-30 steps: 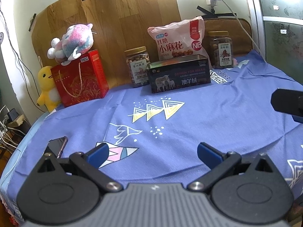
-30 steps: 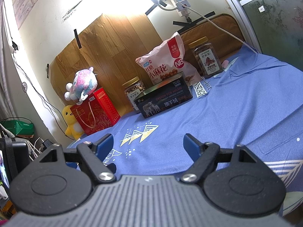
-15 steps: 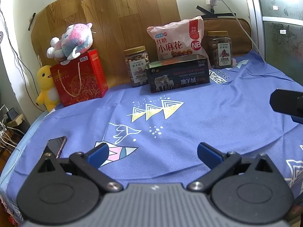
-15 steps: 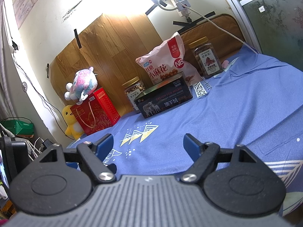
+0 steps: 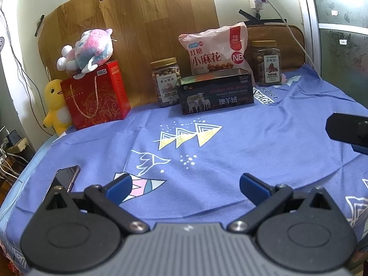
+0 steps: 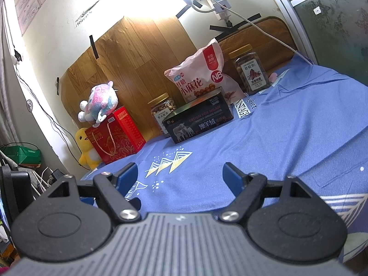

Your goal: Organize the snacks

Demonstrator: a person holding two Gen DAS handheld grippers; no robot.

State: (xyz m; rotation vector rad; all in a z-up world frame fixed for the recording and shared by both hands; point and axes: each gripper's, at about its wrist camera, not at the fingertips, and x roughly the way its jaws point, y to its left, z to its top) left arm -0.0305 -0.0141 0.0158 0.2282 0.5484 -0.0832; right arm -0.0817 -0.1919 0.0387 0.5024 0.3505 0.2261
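While both views sit almost exactly as they did a second ago, the left wrist view has the snacks a shade lower and closer in frame than before; nothing on the blue cloth [image 5: 264, 151] has moved. The left gripper [image 5: 185, 185] hovers low over the cloth with its blue pads spread wide and nothing between them. The right gripper [image 6: 180, 176] is likewise wide open and empty, unchanged from the earlier pictures.

The snacks stand in a row at the far edge of the cloth, against the wooden board [image 5: 142, 23]: a pink snack bag [image 5: 214, 50] leaning upright, a black box [image 5: 216, 94] just in front of it, a gold-lidded nut jar [image 5: 165, 82] to the left of the box, and a second jar [image 5: 266, 63] to the right of the bag. Further left a red gift bag [image 5: 96, 94] carries a pink plush toy [image 5: 89, 50], with a yellow duck plush [image 5: 55, 105] beside it.

A phone [image 5: 66, 178] lies at the near left, partly hidden behind the left gripper's body. At the right edge of the left wrist view a black part with a blue tip is cut off, so little of it can be made out. The inside of the black box is hard to see; something orange shows at its rim in the right wrist view
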